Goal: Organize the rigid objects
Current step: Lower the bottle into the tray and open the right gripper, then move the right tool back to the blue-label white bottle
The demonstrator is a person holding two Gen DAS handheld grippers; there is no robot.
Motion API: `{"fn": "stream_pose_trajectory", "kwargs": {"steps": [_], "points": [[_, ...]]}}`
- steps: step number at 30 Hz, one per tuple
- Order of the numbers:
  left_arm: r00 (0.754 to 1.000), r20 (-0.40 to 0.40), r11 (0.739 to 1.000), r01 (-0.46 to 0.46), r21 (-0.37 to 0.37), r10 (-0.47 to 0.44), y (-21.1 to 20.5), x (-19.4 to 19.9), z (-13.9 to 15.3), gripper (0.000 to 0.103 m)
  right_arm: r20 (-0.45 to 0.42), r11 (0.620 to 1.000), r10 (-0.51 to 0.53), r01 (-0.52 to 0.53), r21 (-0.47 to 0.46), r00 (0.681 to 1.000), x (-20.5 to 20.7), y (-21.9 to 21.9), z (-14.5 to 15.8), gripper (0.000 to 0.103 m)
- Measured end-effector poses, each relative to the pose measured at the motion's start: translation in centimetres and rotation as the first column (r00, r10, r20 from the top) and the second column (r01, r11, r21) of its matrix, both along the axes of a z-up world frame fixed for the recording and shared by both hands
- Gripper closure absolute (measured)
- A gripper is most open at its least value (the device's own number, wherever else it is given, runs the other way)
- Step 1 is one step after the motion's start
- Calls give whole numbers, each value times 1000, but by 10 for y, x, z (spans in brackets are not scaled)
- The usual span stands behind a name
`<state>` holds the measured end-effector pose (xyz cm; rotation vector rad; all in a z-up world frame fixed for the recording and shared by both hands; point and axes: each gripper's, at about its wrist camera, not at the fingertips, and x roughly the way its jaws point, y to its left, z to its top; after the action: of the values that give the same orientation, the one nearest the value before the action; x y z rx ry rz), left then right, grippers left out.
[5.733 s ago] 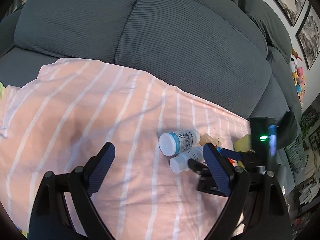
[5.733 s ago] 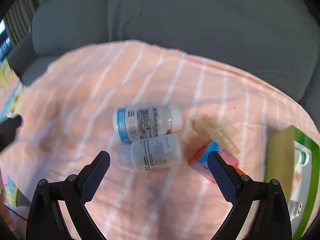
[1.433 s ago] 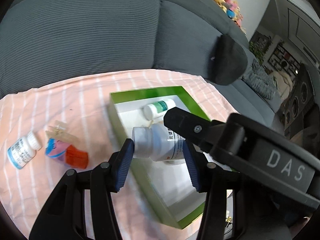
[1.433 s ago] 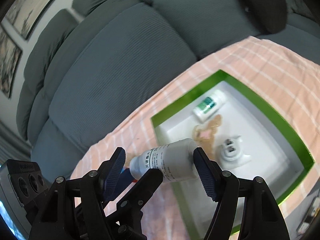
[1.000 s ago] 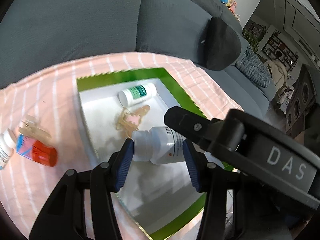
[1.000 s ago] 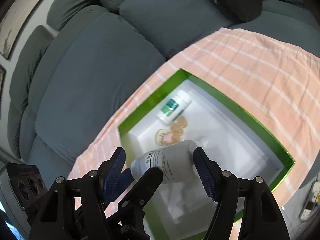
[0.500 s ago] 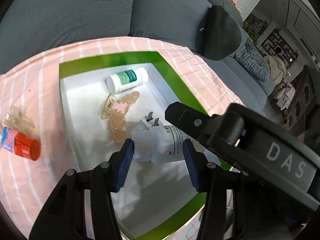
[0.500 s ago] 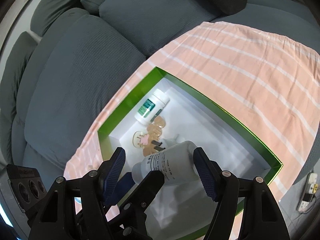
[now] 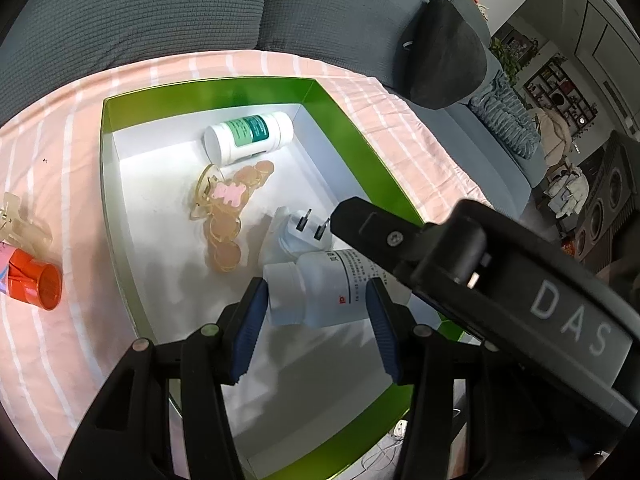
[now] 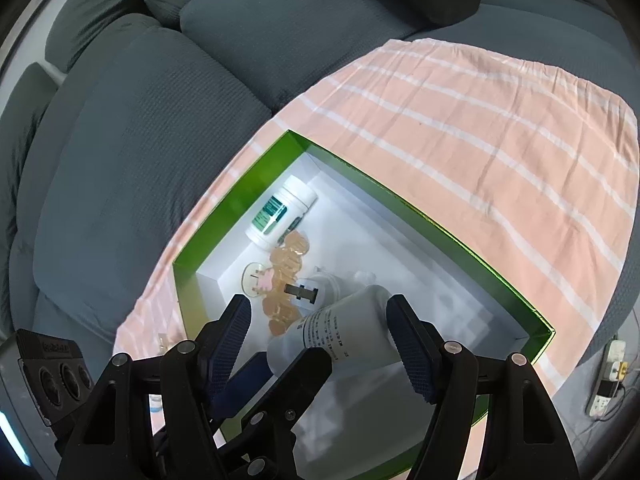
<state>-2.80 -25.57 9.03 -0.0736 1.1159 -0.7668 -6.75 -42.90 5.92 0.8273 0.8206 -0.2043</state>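
the white bottle [image 9: 320, 292] has sunk lower into the green box [image 9: 360, 148], left tongs [image 9: 316, 324] clenched across it, right tongs [image 10: 320, 340] spread loose around it, for laying beside the plug [image 9: 300, 232].

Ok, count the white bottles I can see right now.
2. The green-labelled bottle lies at the far end inside the green box; the plain white bottle is held between the left gripper fingers. Others may be out of view.
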Motion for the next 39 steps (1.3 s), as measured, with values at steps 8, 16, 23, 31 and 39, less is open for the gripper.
{"fn": "stream_pose_trajectory", "kwargs": {"steps": [8,16,23,31,39], "points": [[1000,1,1000,12,25,-12,-3,1,-1,54,-18,1000,-5,5,9,1000,1,-1,-4,30],[1000,2,1000,14,21,-14,1,2,2,40,-7,1000,-2,2,11,1000,-2,0,-1,30],[999,37,1000,-12,22,11,14,1,10,24,16,999,-6,7,-34,1000,-8,7,12,26],[996,86,999,-39,-4,39,40,-3,28,20,59,996,-3,9,-92,998,-18,18,32,17],[981,173,996,-79,-27,83,79,-13,48,14,105,990,30,-15,-143,994,-20,36,50,13]]}}
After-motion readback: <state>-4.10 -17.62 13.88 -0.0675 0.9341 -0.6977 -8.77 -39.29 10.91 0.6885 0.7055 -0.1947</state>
